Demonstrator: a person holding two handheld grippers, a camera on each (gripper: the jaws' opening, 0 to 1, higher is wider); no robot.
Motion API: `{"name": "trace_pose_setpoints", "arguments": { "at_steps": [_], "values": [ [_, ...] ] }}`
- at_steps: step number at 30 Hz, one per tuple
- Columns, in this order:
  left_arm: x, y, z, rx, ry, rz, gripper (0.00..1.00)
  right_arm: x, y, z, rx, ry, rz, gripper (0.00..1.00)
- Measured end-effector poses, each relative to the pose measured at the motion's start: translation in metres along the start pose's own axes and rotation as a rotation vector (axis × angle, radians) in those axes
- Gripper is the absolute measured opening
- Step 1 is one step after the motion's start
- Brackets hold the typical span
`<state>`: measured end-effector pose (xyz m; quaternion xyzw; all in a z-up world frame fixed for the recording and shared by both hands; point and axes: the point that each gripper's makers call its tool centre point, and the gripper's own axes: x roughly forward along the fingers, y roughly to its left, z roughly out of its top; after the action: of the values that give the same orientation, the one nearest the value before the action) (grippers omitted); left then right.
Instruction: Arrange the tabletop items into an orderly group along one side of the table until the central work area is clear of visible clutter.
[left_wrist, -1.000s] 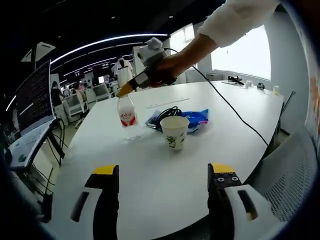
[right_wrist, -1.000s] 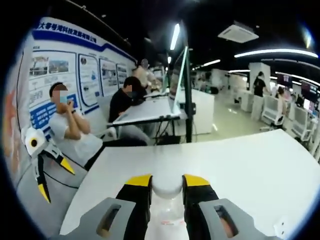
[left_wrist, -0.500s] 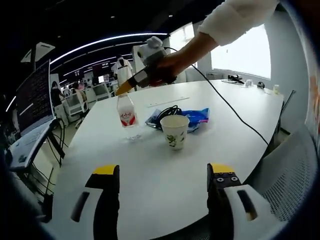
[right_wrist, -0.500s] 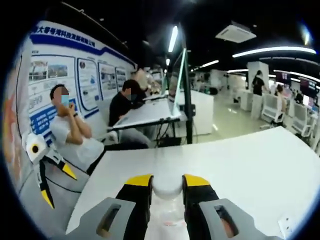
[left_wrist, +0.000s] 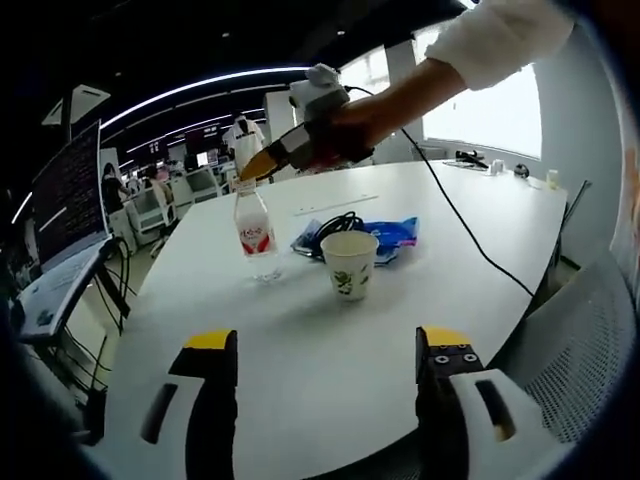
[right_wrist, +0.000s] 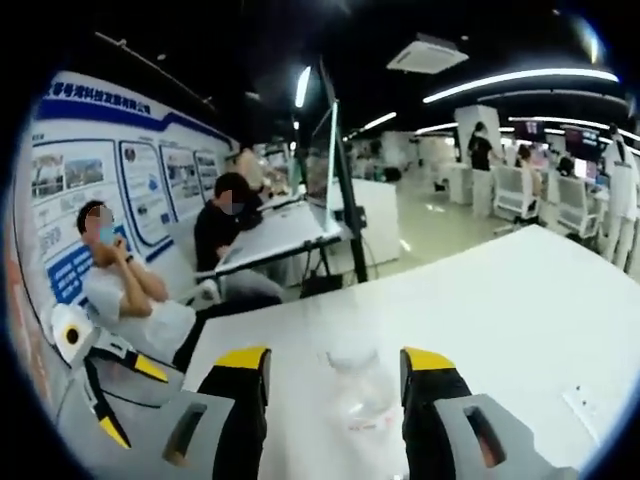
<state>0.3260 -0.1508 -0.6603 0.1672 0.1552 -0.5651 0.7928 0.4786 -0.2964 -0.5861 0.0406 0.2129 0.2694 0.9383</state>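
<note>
1. The left hand-held gripper (left_wrist: 325, 350) hangs low over the near edge of the white oval surface (left_wrist: 480, 250), its yellow-tipped black jaws spread wide with nothing between them.
2. Ahead of it, near the middle of the surface, stands a white paper cup with a green leaf print (left_wrist: 349, 263) — upright and on its own.
3. Just behind the cup lie a coiled black cable (left_wrist: 335, 226) and a flat blue plastic packet (left_wrist: 395, 233), the cable resting partly on the packet.
4. To the cup's left, a small clear plastic bottle with a red label (left_wrist: 254, 231) stands upright on the surface.
5. The right hand-held gripper (left_wrist: 262, 163) comes in from above, held by a person's hand (left_wrist: 345, 125) in a white sleeve; its yellow tips sit right at the bottle's cap.
6. In the right gripper view, the right hand-held gripper's (right_wrist: 335, 360) jaws stand released — parted on either side of the bottle's pale cap (right_wrist: 352, 352), with a gap showing on both sides.
7. A black cord (left_wrist: 470, 235) trails from that gripper across the surface toward the near right edge.
</note>
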Motion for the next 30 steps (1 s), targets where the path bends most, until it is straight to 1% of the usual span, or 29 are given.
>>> {"name": "trace_pose_setpoints", "arguments": {
  "at_steps": [4, 9, 14, 21, 22, 26, 27, 30],
  "values": [
    [0.000, 0.000, 0.000, -0.002, -0.001, -0.001, 0.73, -0.015, 0.006, -0.001, 0.031, -0.031, -0.022, 0.52],
    [0.000, -0.001, 0.000, -0.001, 0.000, -0.004, 0.73, -0.034, 0.015, -0.010, 0.059, -0.043, -0.057, 0.52],
    [0.000, -0.001, -0.001, 0.001, 0.006, -0.007, 0.73, -0.054, 0.017, -0.012, 0.100, -0.092, -0.092, 0.51],
    [-0.001, -0.001, 0.000, -0.004, 0.006, -0.012, 0.73, -0.087, 0.033, -0.017, 0.171, -0.158, -0.165, 0.50],
    [-0.001, -0.001, 0.000, -0.004, 0.007, -0.013, 0.73, -0.094, 0.035, -0.020, 0.192, -0.171, -0.192, 0.50],
    [-0.001, -0.003, 0.000, -0.005, 0.012, -0.024, 0.73, -0.115, 0.039, -0.035, 0.273, -0.205, -0.260, 0.49],
    [-0.001, -0.003, 0.000, -0.005, 0.011, -0.026, 0.73, -0.122, 0.045, -0.043, 0.291, -0.206, -0.276, 0.49],
    [-0.001, -0.004, 0.000, -0.011, 0.012, -0.030, 0.73, -0.139, 0.049, -0.058, 0.339, -0.242, -0.318, 0.49]
  ]
}}
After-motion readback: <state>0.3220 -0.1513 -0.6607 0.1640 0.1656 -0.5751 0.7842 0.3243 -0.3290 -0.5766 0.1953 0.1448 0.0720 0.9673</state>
